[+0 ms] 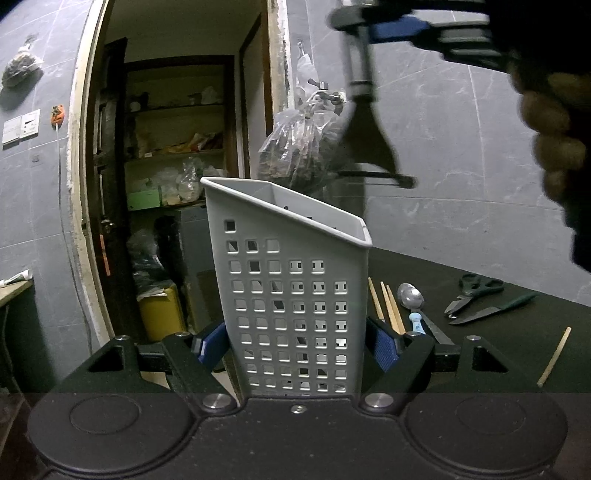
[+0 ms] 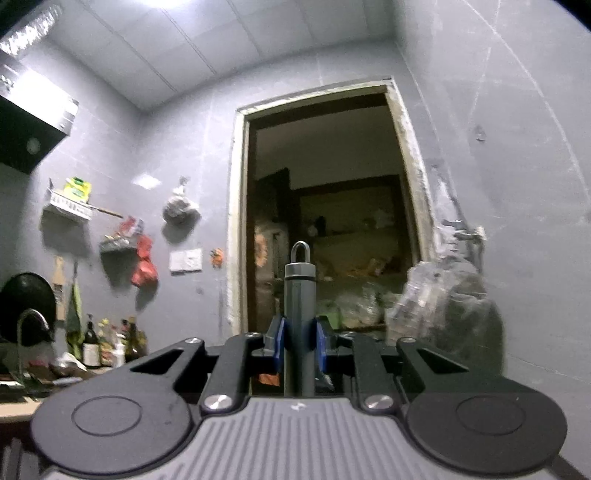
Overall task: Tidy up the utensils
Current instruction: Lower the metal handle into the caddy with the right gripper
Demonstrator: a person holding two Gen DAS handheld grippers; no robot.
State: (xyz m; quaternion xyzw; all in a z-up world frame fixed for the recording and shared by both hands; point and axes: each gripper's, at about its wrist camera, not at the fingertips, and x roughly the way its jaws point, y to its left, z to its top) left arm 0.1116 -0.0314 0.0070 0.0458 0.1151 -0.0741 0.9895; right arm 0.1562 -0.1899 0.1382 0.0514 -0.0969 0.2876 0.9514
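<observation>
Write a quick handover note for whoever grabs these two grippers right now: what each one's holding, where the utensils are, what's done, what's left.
Left gripper: shut on the grey utensil holder, upright on the dark counter.
Right gripper: shut on the peeler handle, raised above the holder, not in yet.
Left on the counter: chopsticks, spoon, scissors, knife.
The holder looks empty so far.

Both views are dim, with a cold bluish cast and fisheye bending that curves the door frame (image 1: 86, 155) and darkens the corners. In the right wrist view a ceiling light (image 2: 173, 5) burns out to white at the top edge, and the grey wall (image 2: 184, 122) beneath looks soft and smeared. In the left wrist view the raised right gripper (image 1: 364, 26) and the hand (image 1: 550, 136) are motion-blurred, while the perforated utensil holder (image 1: 291, 295) is sharp.
</observation>
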